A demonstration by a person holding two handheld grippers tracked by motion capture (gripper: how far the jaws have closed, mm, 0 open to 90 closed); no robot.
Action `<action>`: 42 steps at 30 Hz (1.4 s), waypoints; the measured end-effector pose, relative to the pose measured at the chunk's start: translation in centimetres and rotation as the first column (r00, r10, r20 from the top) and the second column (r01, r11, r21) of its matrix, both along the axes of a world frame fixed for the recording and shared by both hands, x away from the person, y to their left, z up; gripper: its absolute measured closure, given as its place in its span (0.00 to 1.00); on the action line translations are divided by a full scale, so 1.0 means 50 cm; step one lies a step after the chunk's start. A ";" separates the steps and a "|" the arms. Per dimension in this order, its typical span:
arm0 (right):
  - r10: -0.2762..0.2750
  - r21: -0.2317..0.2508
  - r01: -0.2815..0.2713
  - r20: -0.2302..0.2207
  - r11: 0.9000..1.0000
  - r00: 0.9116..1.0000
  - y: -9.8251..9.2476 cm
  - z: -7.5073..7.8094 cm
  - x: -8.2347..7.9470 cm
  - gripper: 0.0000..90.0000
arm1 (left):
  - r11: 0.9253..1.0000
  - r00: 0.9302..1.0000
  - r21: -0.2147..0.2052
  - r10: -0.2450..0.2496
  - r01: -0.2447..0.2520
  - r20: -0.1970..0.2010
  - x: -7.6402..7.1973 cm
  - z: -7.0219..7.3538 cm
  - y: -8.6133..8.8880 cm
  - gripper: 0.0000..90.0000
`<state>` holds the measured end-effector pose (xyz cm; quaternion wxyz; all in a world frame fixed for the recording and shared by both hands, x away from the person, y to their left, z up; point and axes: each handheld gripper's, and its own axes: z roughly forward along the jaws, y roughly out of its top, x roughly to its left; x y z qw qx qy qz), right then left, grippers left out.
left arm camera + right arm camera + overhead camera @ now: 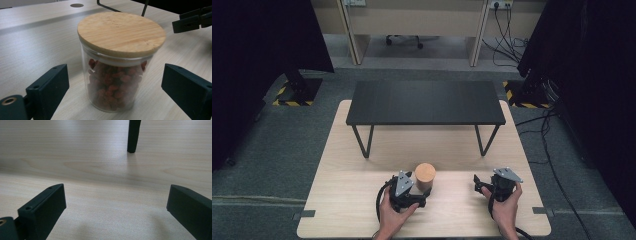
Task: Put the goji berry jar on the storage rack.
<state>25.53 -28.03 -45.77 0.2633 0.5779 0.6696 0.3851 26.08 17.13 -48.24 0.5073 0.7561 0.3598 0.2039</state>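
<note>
Glass jar [113,82] with a round wooden lid [121,32], full of small red bits, standing upright on the light wood tabletop [342,200], near the front edge. Left gripper [115,90] around it, fingers [48,85] wide apart, one each side, not touching the glass. Right gripper [116,211] off to the right, fingers [43,206] wide apart too, nothing between. Small black bench [426,102] on the far half.

The high view looks forward and down on the whole worktop [362,200] from above its near edge. The left gripper view sits low and very close to the jar [117,75], facing across the worktop. The right gripper view looks low toward the black shelf's leg [132,135]; the high view shares both.
</note>
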 end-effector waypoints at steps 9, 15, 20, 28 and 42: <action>0.012 0.002 -0.012 -0.004 1.000 1.000 -0.002 0.001 0.001 0.03 | 1.000 1.000 0.031 -0.002 0.002 0.008 0.009 0.004 -0.016 0.28; 0.014 0.000 -0.014 -0.003 1.000 1.000 -0.001 0.000 0.001 0.03 | 1.000 1.000 0.029 -0.009 0.009 0.004 0.014 0.004 -0.014 0.28; 0.017 -0.003 -0.017 -0.004 1.000 1.000 -0.001 0.001 0.002 0.03 | 1.000 1.000 0.029 -0.009 0.008 0.005 0.014 0.004 -0.014 0.28; 0.020 -0.004 -0.020 -0.002 1.000 1.000 -0.001 0.000 0.001 0.03 | 1.000 1.000 0.013 -0.008 0.008 0.008 0.013 0.001 -0.009 0.28; 0.021 -0.012 -0.021 -0.003 1.000 1.000 0.002 0.001 0.001 0.03 | 0.997 0.993 -0.032 0.066 -0.064 0.095 -0.062 0.051 0.050 0.28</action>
